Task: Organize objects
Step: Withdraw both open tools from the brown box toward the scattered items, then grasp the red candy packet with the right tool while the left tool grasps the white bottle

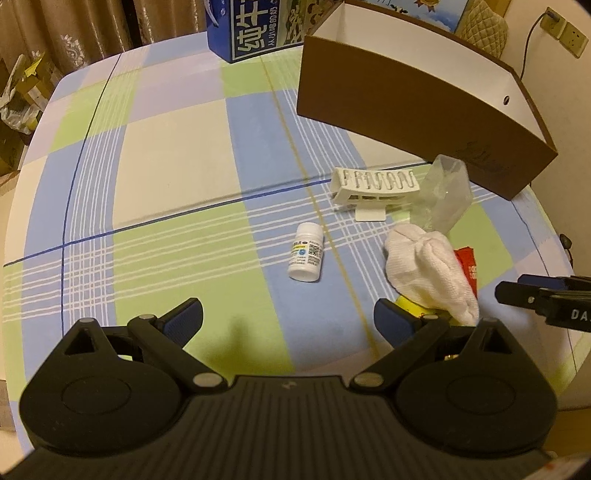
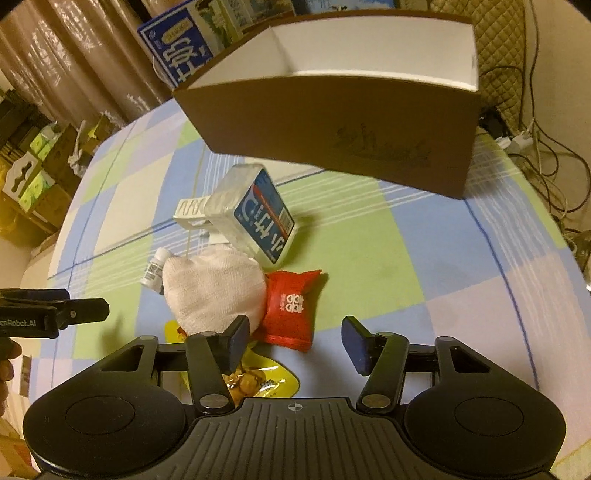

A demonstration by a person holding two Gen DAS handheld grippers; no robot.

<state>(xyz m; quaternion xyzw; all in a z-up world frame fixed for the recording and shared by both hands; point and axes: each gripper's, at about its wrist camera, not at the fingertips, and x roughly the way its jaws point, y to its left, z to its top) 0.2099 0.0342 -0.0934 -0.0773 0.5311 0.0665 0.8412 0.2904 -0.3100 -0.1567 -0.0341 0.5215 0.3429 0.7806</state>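
- Hovering above a checked blue, green and cream cloth (image 1: 177,177) on the worktop, the left gripper (image 1: 288,321) has its fingers spread wide with nothing between them.
- A small white pill bottle (image 1: 306,254) lies on its side just ahead of the left gripper, apart from everything else.
- Bare cloth stretches to the left of the bottle as far as the worktop's rounded left edge.
- The right gripper (image 2: 293,343) also has its fingers spread and empty, above the near end of a cluster of things.
- In that cluster, a white knitted cloth bundle (image 2: 212,291) touches a red pouch (image 2: 291,306) on its right and overlaps a yellow snack packet (image 2: 258,380) at the near side.
- A clear plastic case with a blue label (image 2: 255,210) leans tilted behind the bundle, against a white slotted plastic rack (image 1: 373,184).
- An open brown box with a white inside (image 2: 332,122) stands at the far right of the worktop, behind the cluster.
- Open cloth lies between the red pouch and the worktop's right edge.
- A blue carton (image 1: 251,26) stands at the far edge.
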